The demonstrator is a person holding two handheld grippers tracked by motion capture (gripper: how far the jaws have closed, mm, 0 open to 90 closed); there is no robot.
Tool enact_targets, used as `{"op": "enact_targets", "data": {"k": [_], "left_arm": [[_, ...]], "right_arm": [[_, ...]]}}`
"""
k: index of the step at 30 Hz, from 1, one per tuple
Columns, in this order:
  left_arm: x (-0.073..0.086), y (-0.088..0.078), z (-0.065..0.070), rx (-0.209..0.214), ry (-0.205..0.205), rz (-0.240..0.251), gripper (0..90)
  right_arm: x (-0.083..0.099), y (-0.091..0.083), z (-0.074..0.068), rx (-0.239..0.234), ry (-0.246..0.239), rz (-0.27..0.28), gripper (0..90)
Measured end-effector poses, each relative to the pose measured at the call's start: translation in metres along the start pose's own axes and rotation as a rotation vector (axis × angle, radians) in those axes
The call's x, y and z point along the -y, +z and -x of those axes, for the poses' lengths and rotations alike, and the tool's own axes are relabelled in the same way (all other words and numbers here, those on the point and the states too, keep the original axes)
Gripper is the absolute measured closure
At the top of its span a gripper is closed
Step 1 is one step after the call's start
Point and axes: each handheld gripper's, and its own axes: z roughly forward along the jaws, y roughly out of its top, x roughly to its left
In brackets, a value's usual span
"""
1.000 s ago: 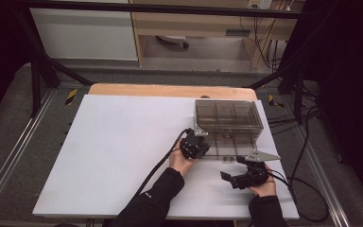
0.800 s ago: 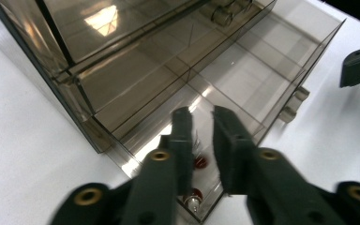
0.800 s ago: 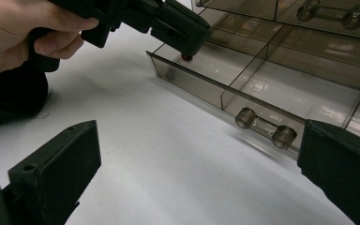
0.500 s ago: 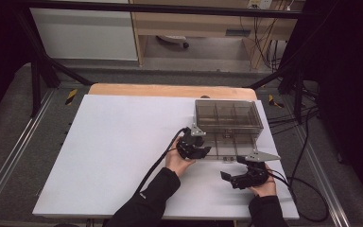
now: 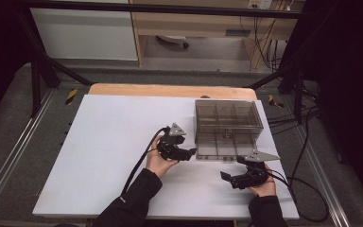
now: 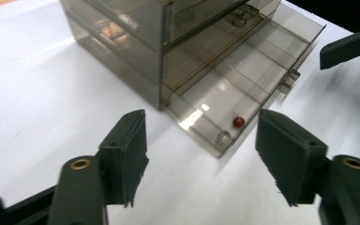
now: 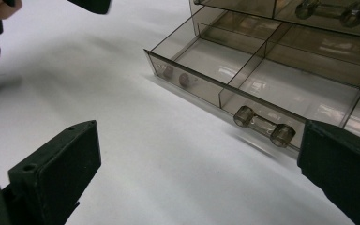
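Your left gripper [image 5: 189,153] hovers just beside the near left corner of the smoky plastic drawer cabinet [image 5: 227,116], whose bottom drawer [image 5: 224,146] is pulled out toward you over the white counter [image 5: 108,156]. Its jaws have just been opening and now stand apart with nothing between them. Looking along them in the left gripper view, you see a small red bead [image 6: 238,121] lying in the drawer's end compartment, close to the front wall, with a paler round thing just beside it that is too faint to identify.

Your right gripper [image 5: 231,178] sits near the counter's front edge, in front of the drawer's handle [image 7: 264,125]. Its jaws are spread wide and hold nothing, well short of the handle.
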Motion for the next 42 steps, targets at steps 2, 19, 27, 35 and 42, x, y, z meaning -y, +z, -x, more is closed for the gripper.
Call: {"op": "enact_targets", "data": {"k": [2,19,27,35,42], "left_arm": [[0.003,-0.007,-0.004,-0.013,-0.001,0.006,30.6],[0.041,-0.051,-0.035,-0.075,-0.02,0.018,10.7],[0.063,-0.071,-0.046,-0.103,-0.019,0.005,6.3],[0.088,-0.093,-0.059,-0.139,-0.051,0.018,5.4],[0.105,-0.105,-0.067,-0.153,-0.069,0.017,5.7]], "right_arm": [[0.0,0.0,0.0,0.003,0.0,-0.003,0.4],[0.001,0.002,0.0,0.01,-0.012,-0.013,0.4],[0.001,0.002,-0.001,0.008,-0.02,-0.011,0.4],[0.001,0.001,-0.001,0.012,-0.011,-0.006,0.5],[0.001,0.002,0.0,0.02,-0.012,-0.011,0.6]]}}
